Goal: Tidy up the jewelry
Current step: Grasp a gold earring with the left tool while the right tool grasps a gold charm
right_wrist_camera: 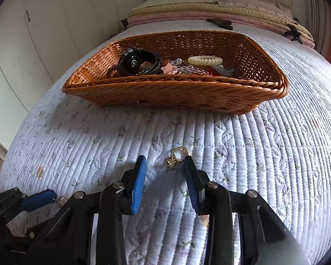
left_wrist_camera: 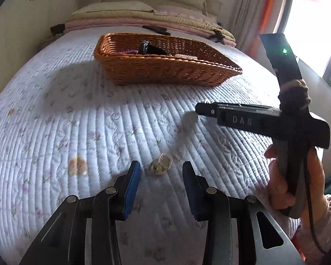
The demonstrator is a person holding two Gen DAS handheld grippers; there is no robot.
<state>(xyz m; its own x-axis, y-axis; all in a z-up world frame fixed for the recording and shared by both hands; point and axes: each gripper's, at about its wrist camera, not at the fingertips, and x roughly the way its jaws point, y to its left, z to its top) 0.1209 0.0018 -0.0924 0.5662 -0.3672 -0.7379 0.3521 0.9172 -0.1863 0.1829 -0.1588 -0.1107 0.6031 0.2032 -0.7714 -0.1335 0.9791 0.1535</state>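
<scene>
- Wicker basket point(right_wrist_camera: 176, 97) sits on the quilted bedspread point(left_wrist_camera: 55, 132), toward the pillow end of the bed, well apart from both grippers.
- In the basket: black watch point(right_wrist_camera: 134, 63) at its left side, cream spiral hair tie point(right_wrist_camera: 205, 60) right of it, clear beads and a pink star piece point(right_wrist_camera: 166, 69) between the two.
- Left gripper point(left_wrist_camera: 162, 169): jaws partly open, pointing down at the bedspread. Gold ring w/ square pale stone point(left_wrist_camera: 163, 162) lies on the quilt just ahead of the tips, in line w/ the gap. Pads don't touch it, nothing held.
- Right gripper point(right_wrist_camera: 166, 163): jaws partly open, angled down. Gold earring point(right_wrist_camera: 179, 154), square loop w/ small bead, lies on the quilt at the tips; loop is right against the right blue fingertip point(right_wrist_camera: 188, 162), bead is in the gap. Cannot tell if the pad actually presses it; left pad is clear of it.
- Both pieces lie at the near part of the bedspread, closer to the foot edge than the basket.
- Seen from the left wrist cam, a hand point(left_wrist_camera: 282, 185) grips the handle of the right gripper, at the right side.
</scene>
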